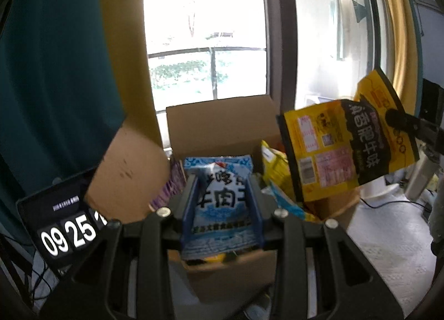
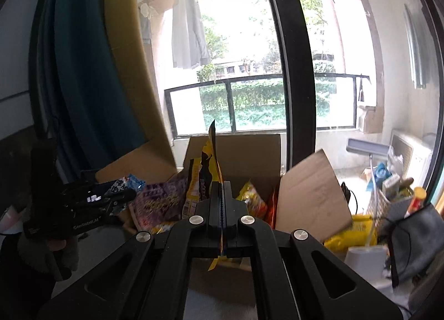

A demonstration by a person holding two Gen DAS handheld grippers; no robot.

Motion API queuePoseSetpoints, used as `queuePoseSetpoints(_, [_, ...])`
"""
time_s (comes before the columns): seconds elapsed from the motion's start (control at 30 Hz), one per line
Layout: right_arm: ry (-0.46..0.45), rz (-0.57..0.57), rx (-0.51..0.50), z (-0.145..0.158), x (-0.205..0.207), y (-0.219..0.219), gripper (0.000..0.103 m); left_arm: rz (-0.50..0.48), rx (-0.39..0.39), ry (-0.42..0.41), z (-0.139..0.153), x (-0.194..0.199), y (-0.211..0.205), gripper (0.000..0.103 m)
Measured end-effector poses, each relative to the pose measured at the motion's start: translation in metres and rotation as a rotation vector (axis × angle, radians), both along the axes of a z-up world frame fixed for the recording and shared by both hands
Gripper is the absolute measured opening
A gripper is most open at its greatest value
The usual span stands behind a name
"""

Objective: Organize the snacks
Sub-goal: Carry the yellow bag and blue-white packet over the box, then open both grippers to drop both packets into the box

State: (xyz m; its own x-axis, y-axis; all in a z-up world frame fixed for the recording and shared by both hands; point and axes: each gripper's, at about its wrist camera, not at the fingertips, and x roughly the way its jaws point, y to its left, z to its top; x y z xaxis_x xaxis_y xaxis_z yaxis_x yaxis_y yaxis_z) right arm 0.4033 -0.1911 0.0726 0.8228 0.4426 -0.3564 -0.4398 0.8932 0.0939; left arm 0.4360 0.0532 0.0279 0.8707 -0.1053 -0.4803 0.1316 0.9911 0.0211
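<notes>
At the far left a dark tablet [image 1: 59, 225] with big white clock digits leans up beside a teal curtain [image 1: 55, 70]. Just right of it stands the open cardboard box [image 1: 222, 123], matte brown, flaps splayed left, far and right, with crinkly packets heaped inside: a purple bag [image 2: 158, 200] at the left, yellow and orange ones [image 2: 251, 198] at the right. My left gripper [image 1: 222, 195] points slightly down over the box, its blue-faced fingers [image 1: 190, 203] clamped on either side of a glossy blue-and-white pouch [image 1: 222, 203] that stands upright between them, its puffed body filling the gap and its lower edge hanging just above the near wall of the box. From the other camera, my gloved left hand [image 2: 47, 253] wraps the black handle at the left. My right gripper [image 2: 222, 209] is further right, also tilted a little downward, fingers pressed together on a thin yellow-and-black packet [image 1: 352, 148]. They pinch its flat foil edge-on, so the packet rises above the fingertips as a narrow blade and pokes out below them. From the left it shows as a broad flat rectangle held above the right side of the box. At the far right, on the pale floor, sit a basket [image 2: 388, 203] of clutter and a grey bag [image 2: 419, 239].
</notes>
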Motion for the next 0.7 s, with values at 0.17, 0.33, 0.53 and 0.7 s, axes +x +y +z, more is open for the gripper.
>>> queuePoseSetpoints(0.17, [-0.018,-0.023,-0.038,-0.003,0.035,0.017,0.0,0.033,-0.001,0.015,-0.01,0.031,0.005,0.037])
queuePoseSetpoints(0.33, [-0.015,-0.021,-0.055,-0.003,0.066,0.04,0.0,0.058,-0.059,0.038,-0.016,0.052,0.018,0.049])
queuePoseSetpoints(0.53, [-0.026,0.0,-0.076,-0.003,0.097,0.076,0.0,0.056,-0.064,-0.013,-0.001,0.044,0.024,0.057])
queuePoseSetpoints(0.7, [0.013,0.023,-0.064,-0.011,0.124,0.106,0.001,0.085,-0.1,-0.07,0.018,0.028,0.043,0.065])
